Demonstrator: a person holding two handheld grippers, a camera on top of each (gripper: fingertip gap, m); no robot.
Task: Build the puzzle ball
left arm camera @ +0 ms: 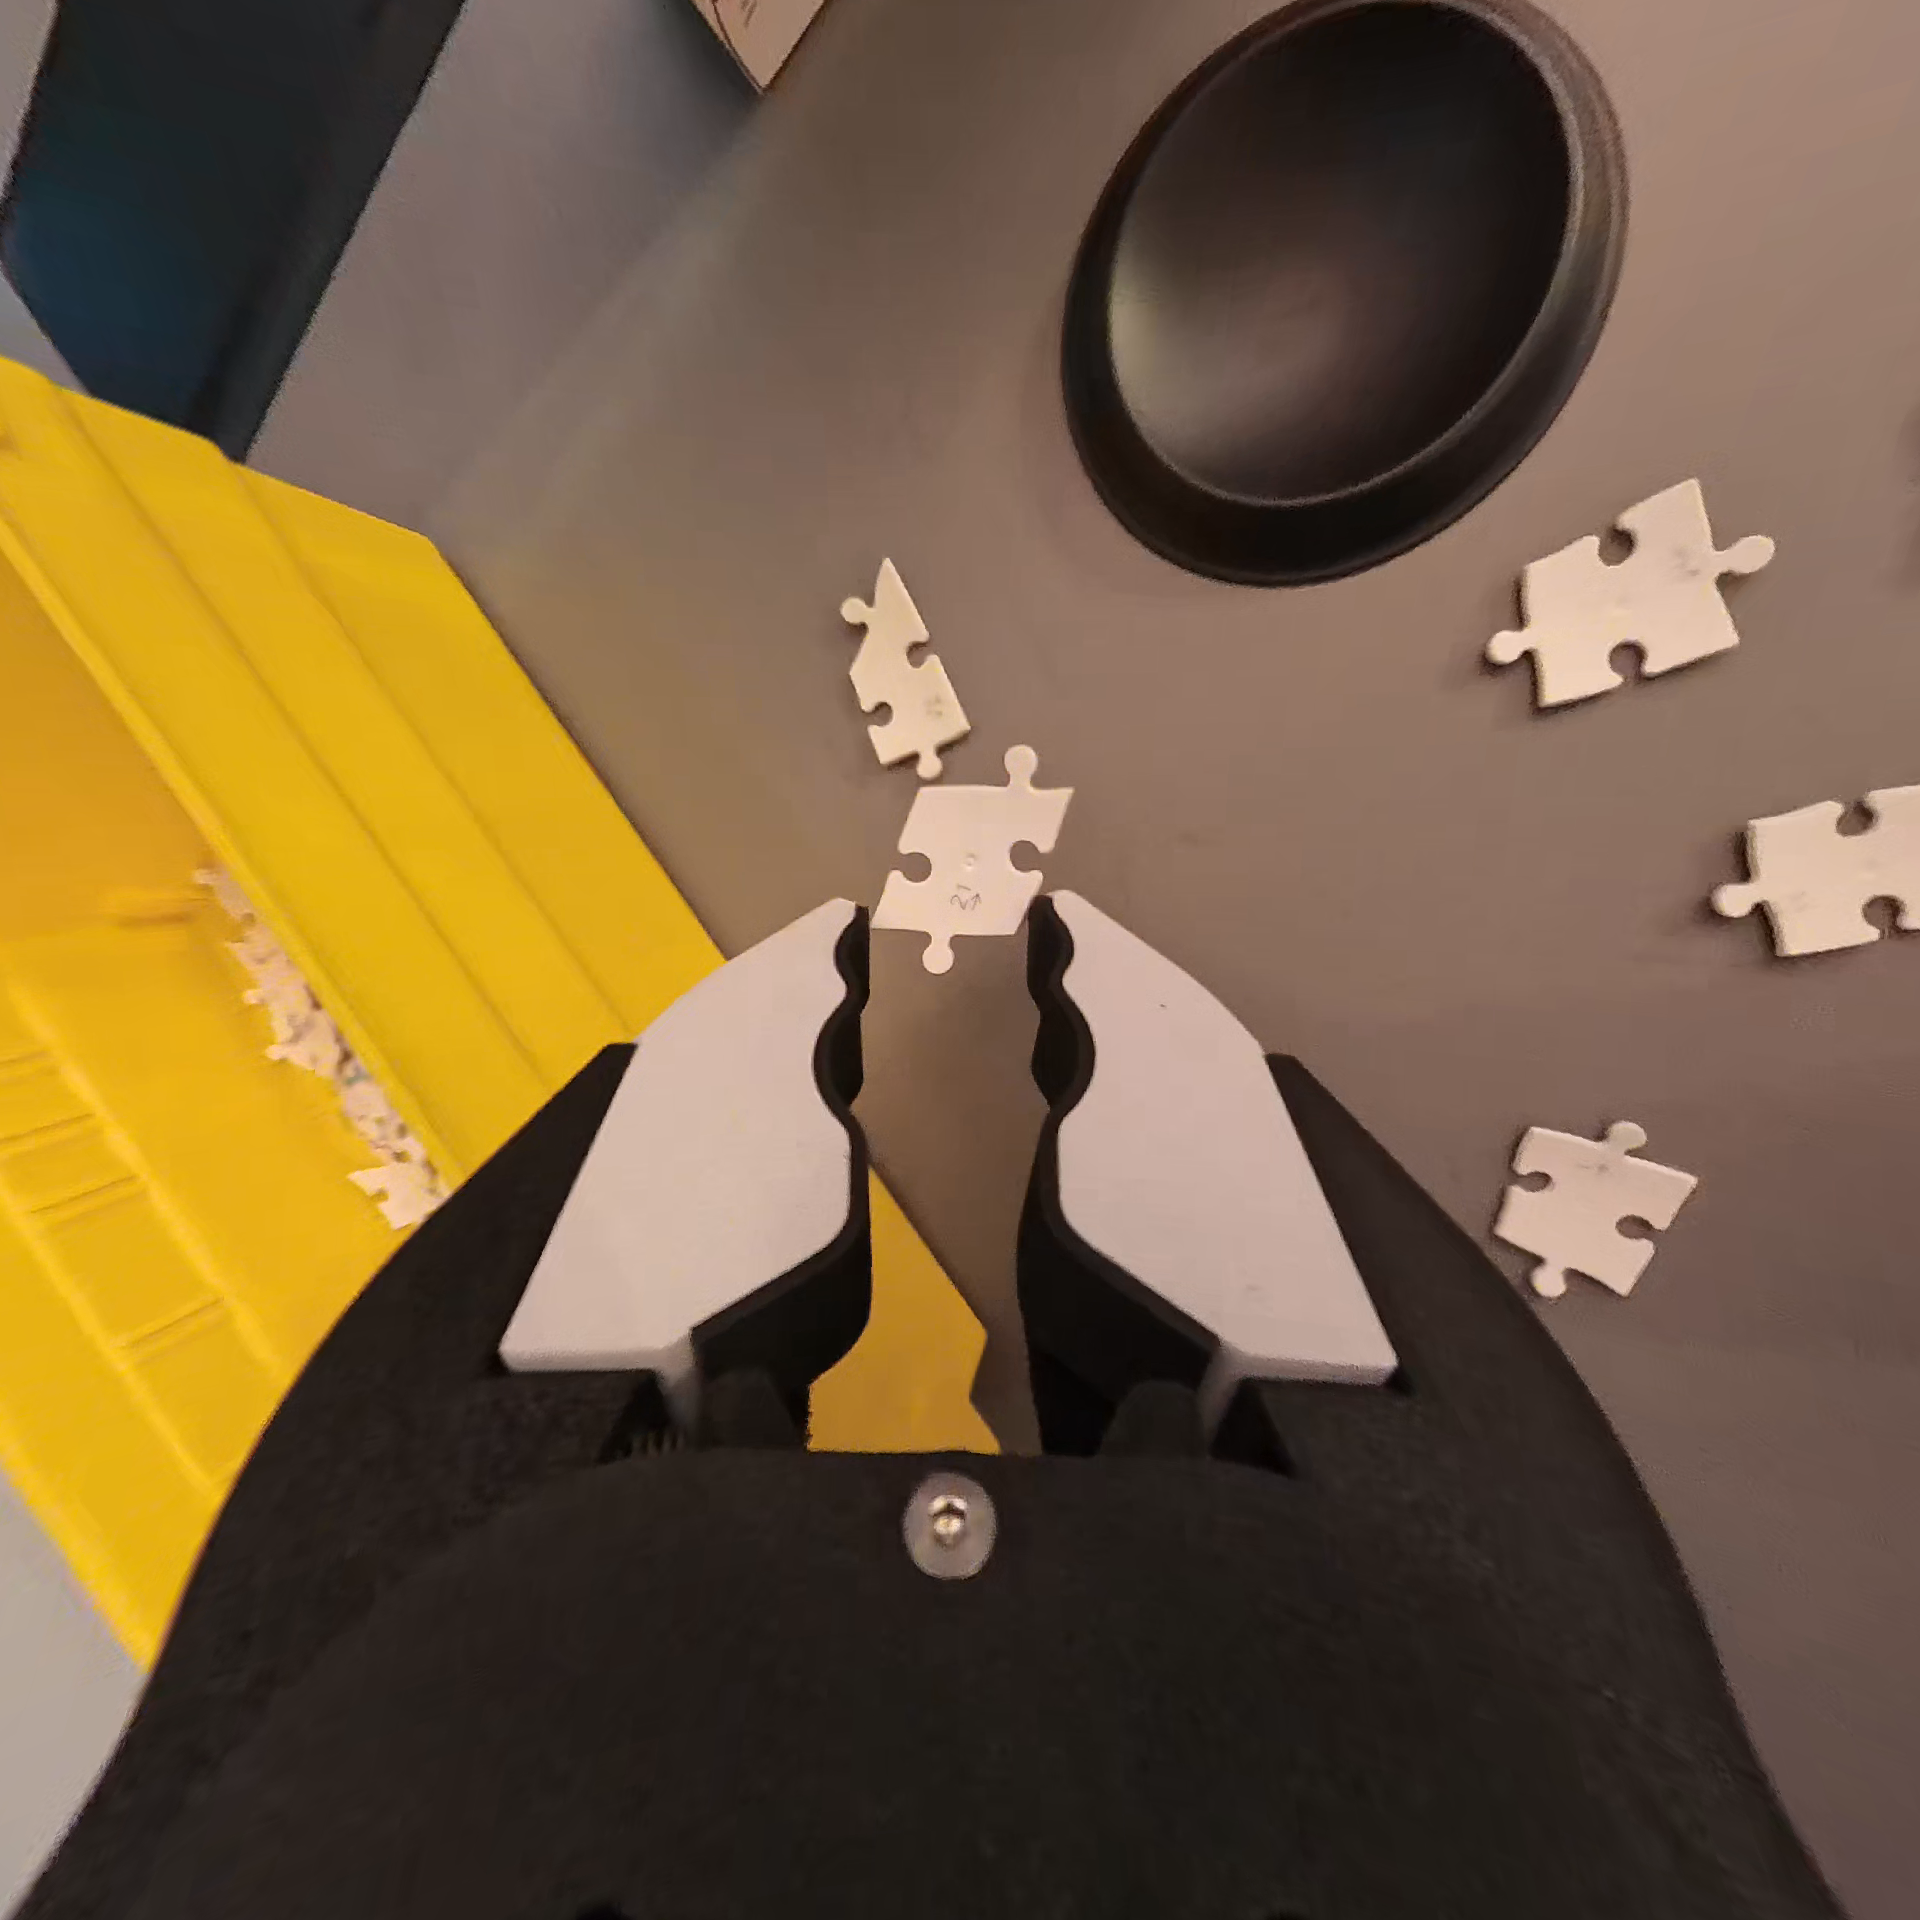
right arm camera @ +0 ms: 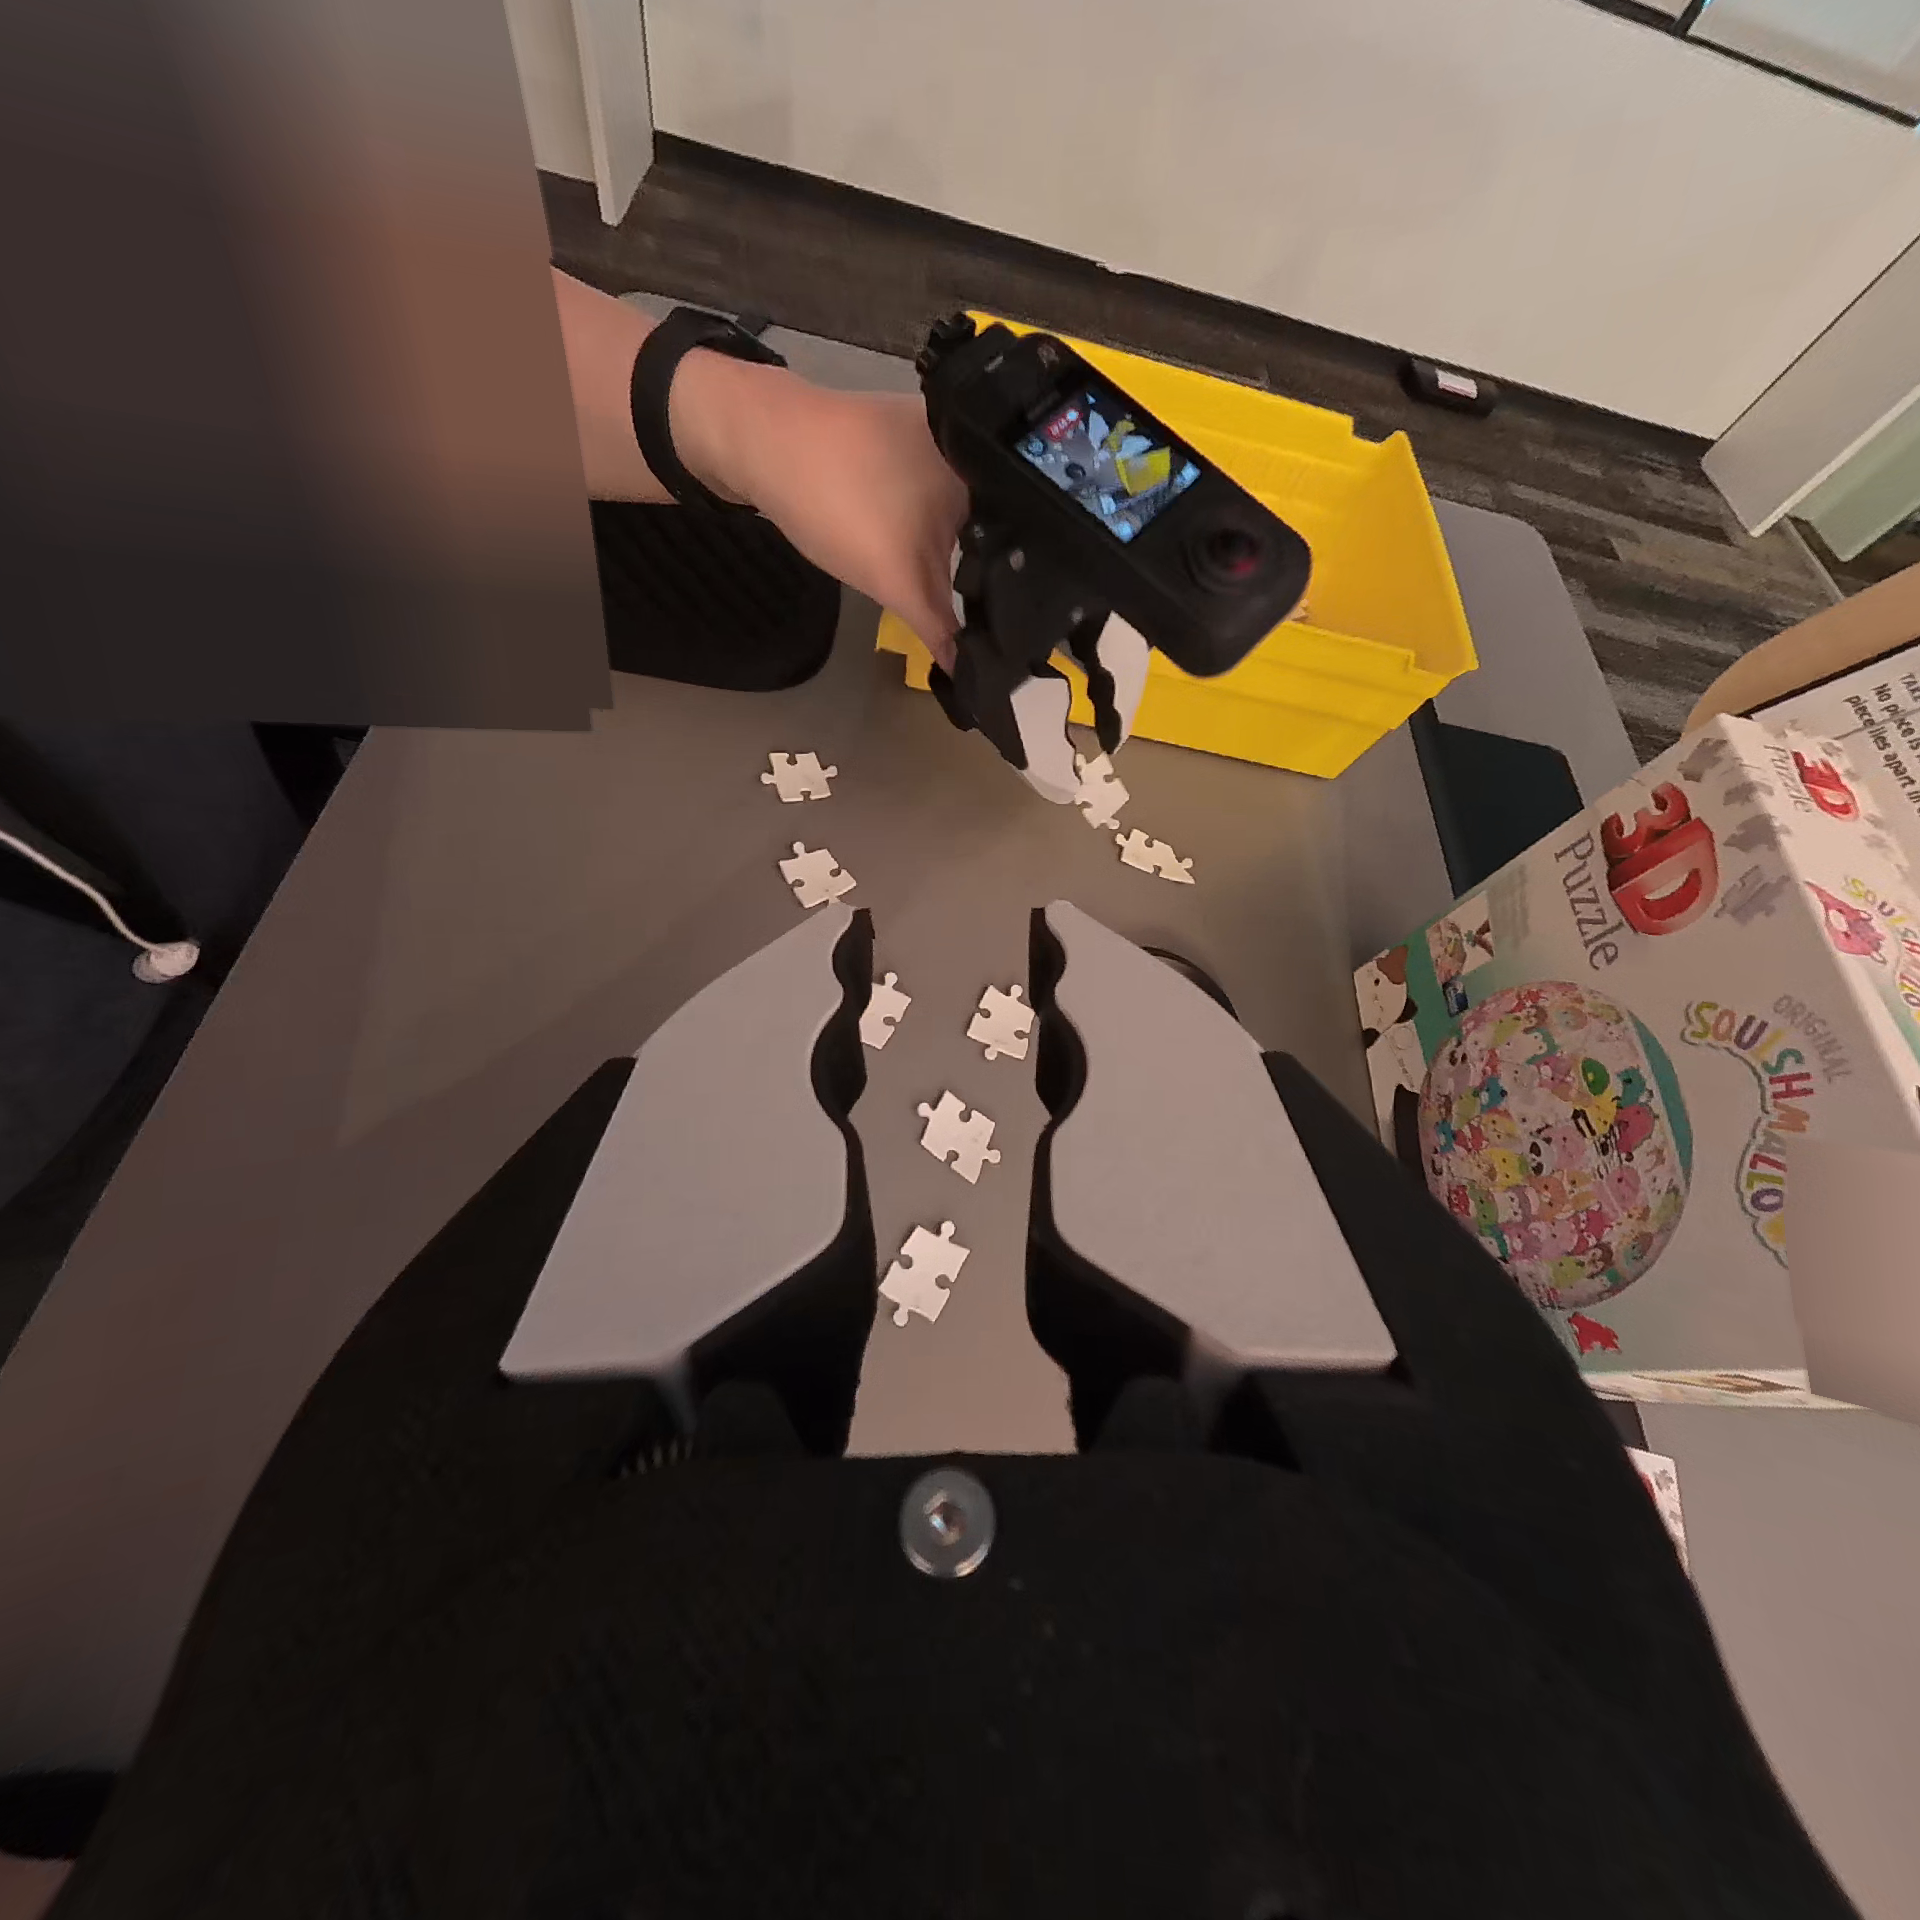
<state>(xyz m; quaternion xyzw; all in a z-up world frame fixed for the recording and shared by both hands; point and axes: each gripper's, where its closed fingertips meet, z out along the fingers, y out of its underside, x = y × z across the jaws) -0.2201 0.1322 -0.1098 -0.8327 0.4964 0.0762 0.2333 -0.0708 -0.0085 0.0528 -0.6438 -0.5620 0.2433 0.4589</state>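
The left gripper (left arm camera: 948, 914) pinches 1 white puzzle piece (left arm camera: 977, 860) at its fingertips, just above the gray tabletop (left arm camera: 1299, 935), with the piece's long axis running forward-right. The right gripper (right arm camera: 948, 920) hangs released and empty over other loose pieces, farther off. The yellow bin (left arm camera: 260, 831) holds more pieces; the black bowl (left arm camera: 1340, 281) is empty.

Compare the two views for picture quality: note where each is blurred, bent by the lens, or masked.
Left wrist view: yellow bin smeared by motion blur at the left, puzzle piece at the left gripper tips sharp, black bowl stretched oval by the wide lens. Right wrist view: sharp overall, table edges splay outward, and a mosaic patch covers the upper left.
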